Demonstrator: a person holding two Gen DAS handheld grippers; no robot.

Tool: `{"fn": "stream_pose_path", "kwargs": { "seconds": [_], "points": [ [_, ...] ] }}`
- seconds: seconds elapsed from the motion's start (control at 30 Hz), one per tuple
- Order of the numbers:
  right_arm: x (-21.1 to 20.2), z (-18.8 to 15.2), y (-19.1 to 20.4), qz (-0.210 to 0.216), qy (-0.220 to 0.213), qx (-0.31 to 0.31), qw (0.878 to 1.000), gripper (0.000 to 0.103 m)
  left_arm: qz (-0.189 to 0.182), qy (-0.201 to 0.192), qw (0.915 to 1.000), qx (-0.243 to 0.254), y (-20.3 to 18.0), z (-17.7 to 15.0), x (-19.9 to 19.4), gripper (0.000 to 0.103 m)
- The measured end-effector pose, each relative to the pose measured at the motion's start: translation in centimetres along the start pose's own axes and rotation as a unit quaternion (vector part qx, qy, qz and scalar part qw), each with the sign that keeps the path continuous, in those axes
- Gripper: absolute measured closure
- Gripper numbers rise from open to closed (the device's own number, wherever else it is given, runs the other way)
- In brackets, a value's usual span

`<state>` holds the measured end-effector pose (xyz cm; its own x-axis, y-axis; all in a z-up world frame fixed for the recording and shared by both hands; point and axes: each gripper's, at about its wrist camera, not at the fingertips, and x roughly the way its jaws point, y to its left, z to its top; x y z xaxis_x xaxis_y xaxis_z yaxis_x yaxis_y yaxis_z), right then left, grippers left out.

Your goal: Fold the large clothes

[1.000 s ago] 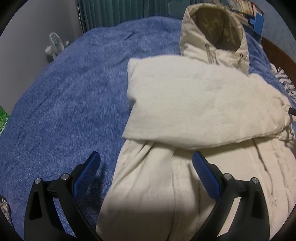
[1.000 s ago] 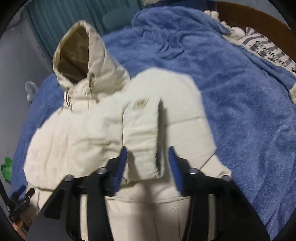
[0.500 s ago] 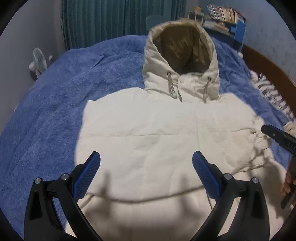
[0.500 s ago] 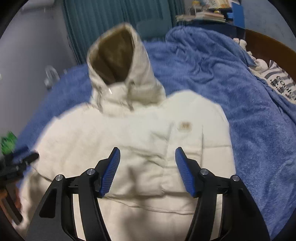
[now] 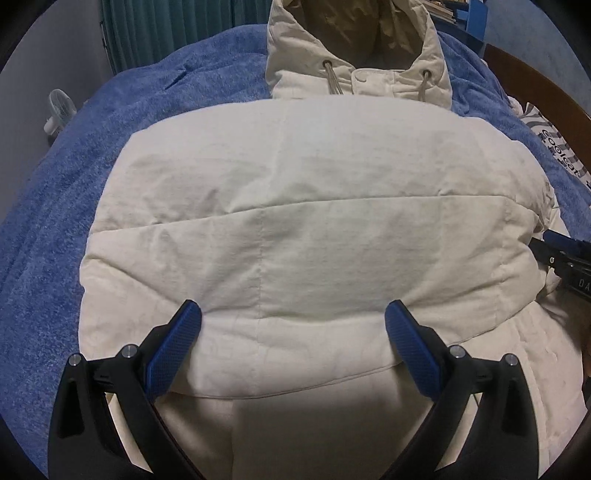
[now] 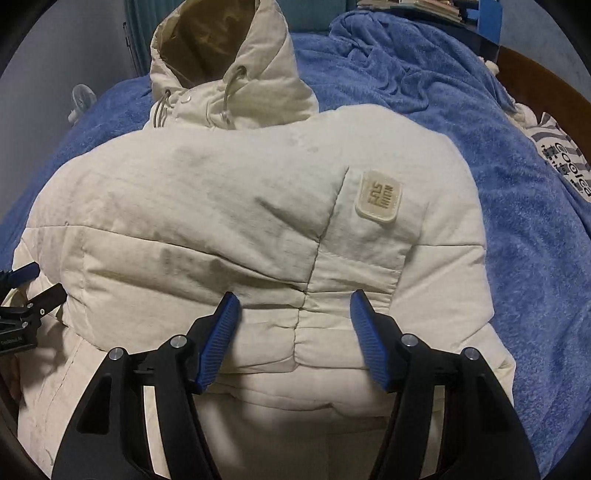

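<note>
Blue fuzzy blanket (image 5: 85, 173) covers the whole bed, and a cream puffer jacket (image 5: 295, 229) is spread on it, filling most of both views.

Nearest in the left wrist view, the left gripper (image 5: 293, 325) has its blue pads spread wide over the lower edge of the sleeves folded across the chest, with padded fabric between them but nothing pinched. Bottom of the jacket runs under the claw and out of frame. At the right edge, the tip of the right gripper (image 5: 565, 251) pokes in just beside the jacket's side.

In the right wrist view, the right gripper (image 6: 295, 310) is about half open. Its jaws have just been opening, and the pads sit either side of a bunched sleeve seam without squeezing it. The other claw shows at the left edge of that frame, next to the jacket's side.

Further up, a square logo patch (image 6: 378, 201) sits on the sleeve, right of centre. Beyond that, the hood (image 6: 225, 70) stands open, with a darker tan lining and drawcords hanging at the collar.

Way back: teal curtain (image 5: 170, 29) upper left, small white fan (image 5: 59, 110) at the left edge, striped printed cloth (image 6: 565, 166) on the right by a wooden bed frame (image 5: 535, 81). No containers to speak of.
</note>
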<state>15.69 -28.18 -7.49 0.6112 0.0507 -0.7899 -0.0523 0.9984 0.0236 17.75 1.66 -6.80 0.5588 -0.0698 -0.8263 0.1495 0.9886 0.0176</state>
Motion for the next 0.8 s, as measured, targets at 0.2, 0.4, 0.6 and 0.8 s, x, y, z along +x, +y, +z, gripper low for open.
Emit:
{"fn": "stream_pose_path", "kwargs": {
  "seconds": [0.2,0.4,0.6,0.8],
  "points": [
    [-4.6,2.3,-2.2,0.043,-0.073,0.072,0.994,0.043,-0.024,-0.065,0.9973,-0.023,1.3,3.2,-3.9,0.007],
    [-1.7,2.6,-2.7,0.031,-0.045,0.087,0.995,0.043,-0.009,-0.031,0.9982,-0.051,2.5,6.1,-0.4,0.007],
    [1.2,2.6,-1.6,0.004,-0.032,0.061,0.998,0.041,-0.033,-0.033,0.9964,-0.071,3.0,4.5,3.0,0.006],
    [-0.2,3.2,-0.8,-0.039,-0.058,0.061,0.996,0.040,-0.027,-0.024,0.9971,-0.067,2.6,5.0,2.6,0.007]
  ]
}}
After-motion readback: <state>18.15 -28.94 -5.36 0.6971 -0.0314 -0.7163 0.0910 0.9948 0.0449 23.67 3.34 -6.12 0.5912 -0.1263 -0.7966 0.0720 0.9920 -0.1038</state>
